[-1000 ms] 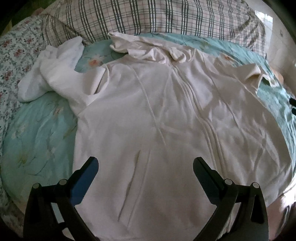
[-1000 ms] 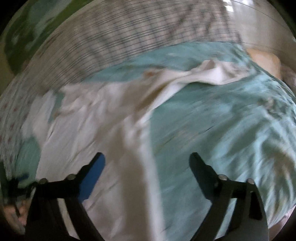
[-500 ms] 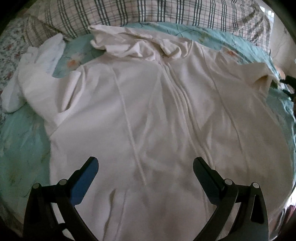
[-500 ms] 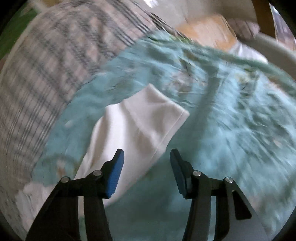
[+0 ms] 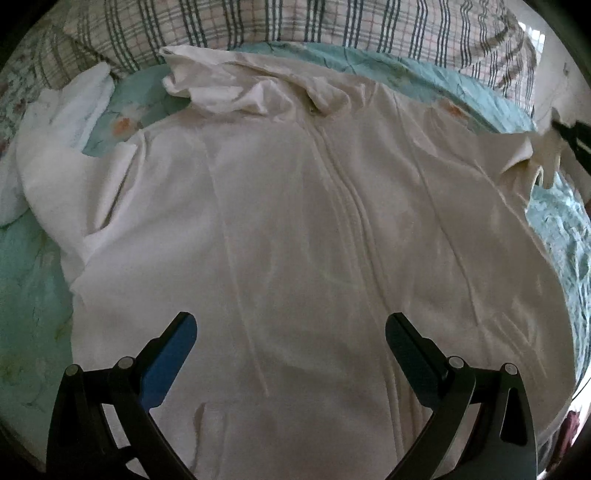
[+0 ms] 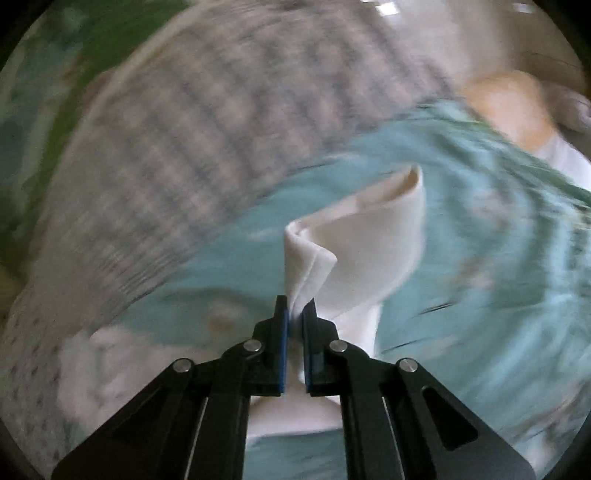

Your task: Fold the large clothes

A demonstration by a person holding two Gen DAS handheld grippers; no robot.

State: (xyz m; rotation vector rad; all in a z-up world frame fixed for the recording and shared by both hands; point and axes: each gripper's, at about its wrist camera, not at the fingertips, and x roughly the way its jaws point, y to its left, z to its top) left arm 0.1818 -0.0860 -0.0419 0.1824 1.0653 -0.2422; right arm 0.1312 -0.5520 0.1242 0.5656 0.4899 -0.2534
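Note:
A large white zip-front jacket [image 5: 314,240] lies face up on a teal bed sheet [image 5: 33,295], its hood [image 5: 240,85] bunched at the far end. My left gripper [image 5: 290,326] hovers open over the jacket's lower front with nothing between its fingers. The jacket's left sleeve [image 5: 55,129] is folded in a heap at the far left. In the right wrist view, my right gripper [image 6: 294,314] is closing its jaws, and the pads pinch the cuff of the right sleeve [image 6: 369,236], raised off the sheet [image 6: 480,258]. The left wrist view shows that gripper [image 5: 569,136] at the right edge.
A plaid quilt [image 5: 295,26] lines the head of the bed and also shows blurred in the right wrist view [image 6: 184,147]. Floral fabric [image 5: 14,92] borders the far left. An orange-brown object [image 6: 509,107] sits beyond the bed's far right corner.
My right gripper swung across to the right sleeve cuff, closed its wide jaws on it and lifted it. The left gripper drifted over the jacket's middle, then held still, open.

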